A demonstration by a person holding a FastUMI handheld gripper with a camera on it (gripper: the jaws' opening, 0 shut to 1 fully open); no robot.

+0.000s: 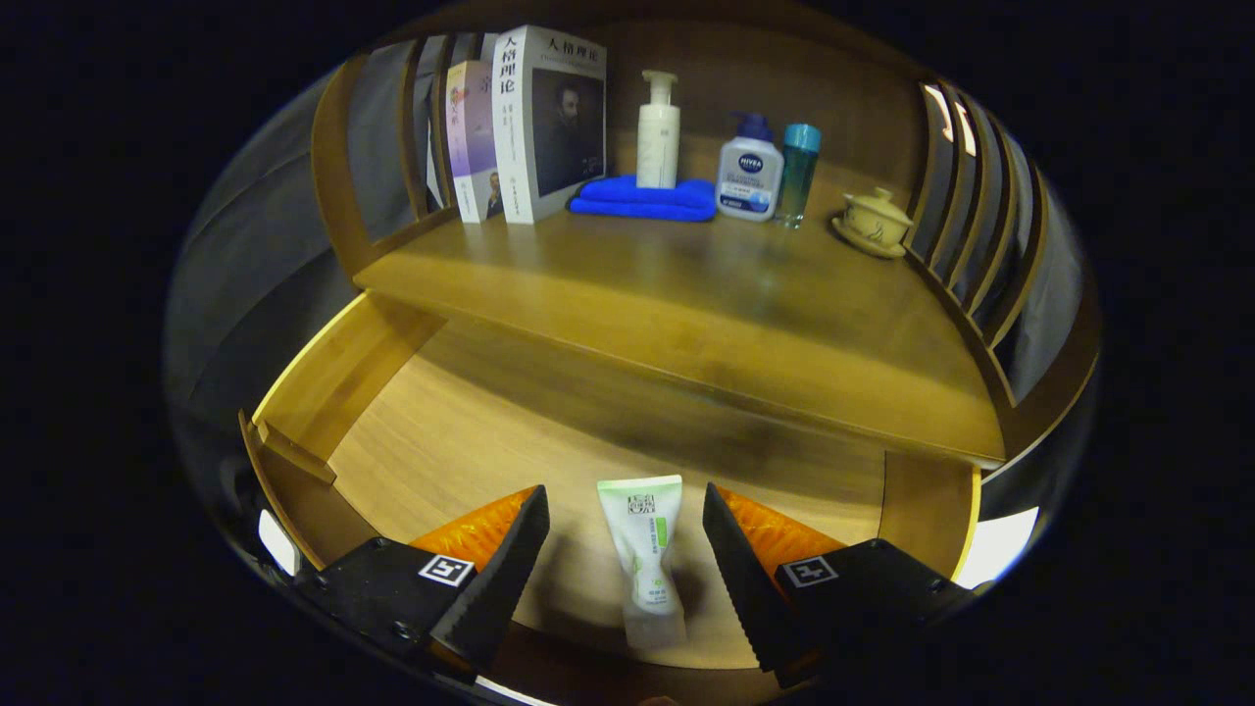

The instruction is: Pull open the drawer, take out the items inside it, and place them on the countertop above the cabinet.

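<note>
The drawer (pixel 412 431) is seen pulled open below the countertop (pixel 686 284), and a white-and-green tube (pixel 645 549) is seen lying flat on the drawer's wooden floor, well forward of the countertop's front edge. The gripper (pixel 626 549) is held over the drawer with its fingers spread wide; the tube lies between them, a gap being left on either side, so that neither finger is touching it. No other thing is seen on the drawer floor between the tube and the countertop's edge, where a band of shadow is cast. On the countertop, toward its back, several things are ranged in a row. Two books (pixel 529 127) are stood upright at the left end. Beside them a folded blue cloth (pixel 642 201) is laid, and a white pump bottle (pixel 658 132) is stood on it. To the right of the cloth a white bottle with a dark blue pump (pixel 749 176) is placed, with a slim teal bottle (pixel 799 172) just beside it. Farther right, near the slatted side rail (pixel 966 226), a small lidded cup on a saucer (pixel 873 224) is set. The front half of the countertop is left bare.
</note>
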